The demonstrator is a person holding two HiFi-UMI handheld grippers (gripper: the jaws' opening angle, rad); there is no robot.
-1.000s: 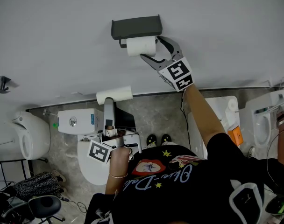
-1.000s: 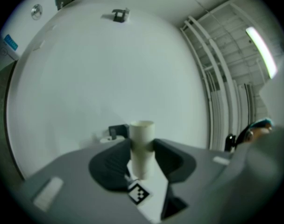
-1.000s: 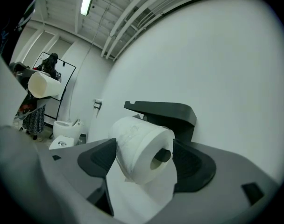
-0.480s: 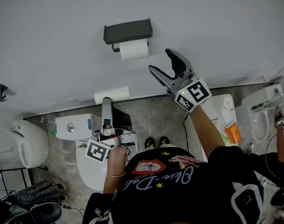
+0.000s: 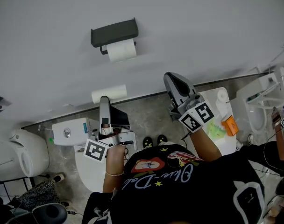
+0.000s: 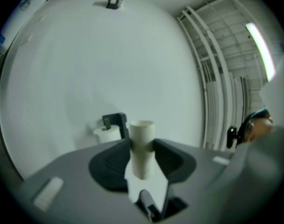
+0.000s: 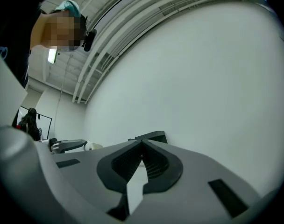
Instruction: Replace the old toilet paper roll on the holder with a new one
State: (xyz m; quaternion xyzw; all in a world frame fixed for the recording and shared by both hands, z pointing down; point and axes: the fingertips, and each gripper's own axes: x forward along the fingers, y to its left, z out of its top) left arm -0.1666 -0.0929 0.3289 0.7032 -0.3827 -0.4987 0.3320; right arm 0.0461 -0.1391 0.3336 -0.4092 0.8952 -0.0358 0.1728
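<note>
A dark holder (image 5: 114,31) on the white wall carries a full white roll (image 5: 121,50); both also show in the left gripper view, holder (image 6: 115,121) and roll (image 6: 104,133). My left gripper (image 5: 104,100) is shut on a slim pale roll (image 5: 109,93), which stands upright between its jaws (image 6: 142,148). My right gripper (image 5: 172,80) hangs well below and right of the holder. Its jaws have just been closing and now meet with nothing between them (image 7: 142,143). The holder's edge (image 7: 151,136) peeks over them.
A toilet (image 5: 93,164) with its cistern (image 5: 74,130) stands below the left gripper. Another toilet (image 5: 27,143) is at the left. At the right stand a white unit (image 5: 223,113) and a further fixture (image 5: 261,106). My shoes (image 5: 156,139) are on the grey floor.
The right gripper let go of the roll on the holder, drew back down and to the right, rolled over and shut. The left gripper and its slim roll stayed put.
</note>
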